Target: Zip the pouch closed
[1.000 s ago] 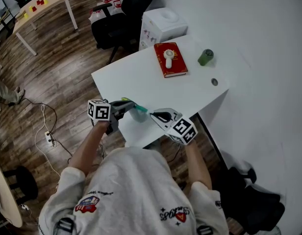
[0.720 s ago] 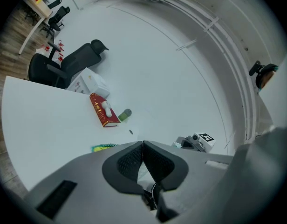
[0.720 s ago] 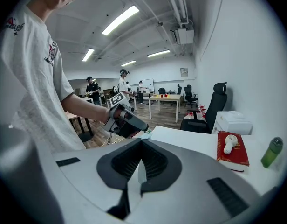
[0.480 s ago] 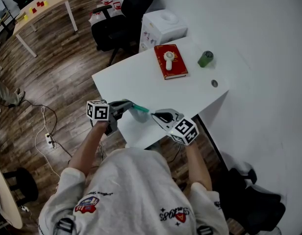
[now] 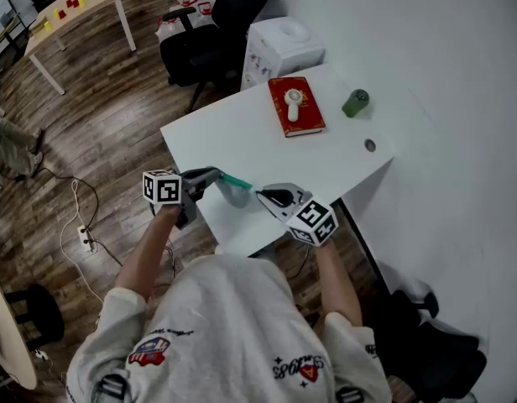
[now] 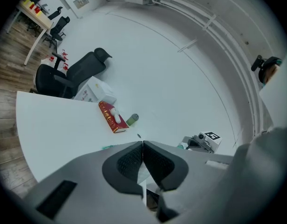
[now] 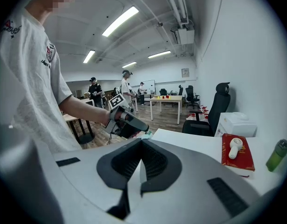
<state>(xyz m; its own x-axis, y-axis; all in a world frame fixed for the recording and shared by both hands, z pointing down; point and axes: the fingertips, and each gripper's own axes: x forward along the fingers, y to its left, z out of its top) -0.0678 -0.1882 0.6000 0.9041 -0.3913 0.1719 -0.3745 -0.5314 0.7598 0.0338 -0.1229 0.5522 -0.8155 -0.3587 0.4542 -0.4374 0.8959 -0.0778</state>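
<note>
A small pale pouch (image 5: pixel 236 192) with a green zipper edge hangs stretched between my two grippers over the near corner of the white desk (image 5: pixel 242 133). My left gripper (image 5: pixel 217 175) is shut on the pouch's left end, where the green edge begins. My right gripper (image 5: pixel 260 196) is shut on its right end. In the left gripper view the jaws (image 6: pixel 143 144) meet on a thin pale sliver of pouch (image 6: pixel 142 175). The right gripper view shows the same at my right gripper (image 7: pixel 141 142), with the left gripper (image 7: pixel 142 128) facing it. Whether either gripper holds the zipper pull is hidden.
On the far part of the desk lies a red book (image 5: pixel 298 114) with a small white gadget (image 5: pixel 293 100) on it, a green bottle (image 5: pixel 355 102) and a small dark disc (image 5: pixel 369 145). A white cabinet (image 5: pixel 279 44) and a black chair (image 5: pixel 212 23) stand beyond. Cables lie on the wood floor (image 5: pixel 82 225).
My left gripper has drawn a little to the left, away from the right one, and the green edge between them looks longer. The right gripper has stayed put.
</note>
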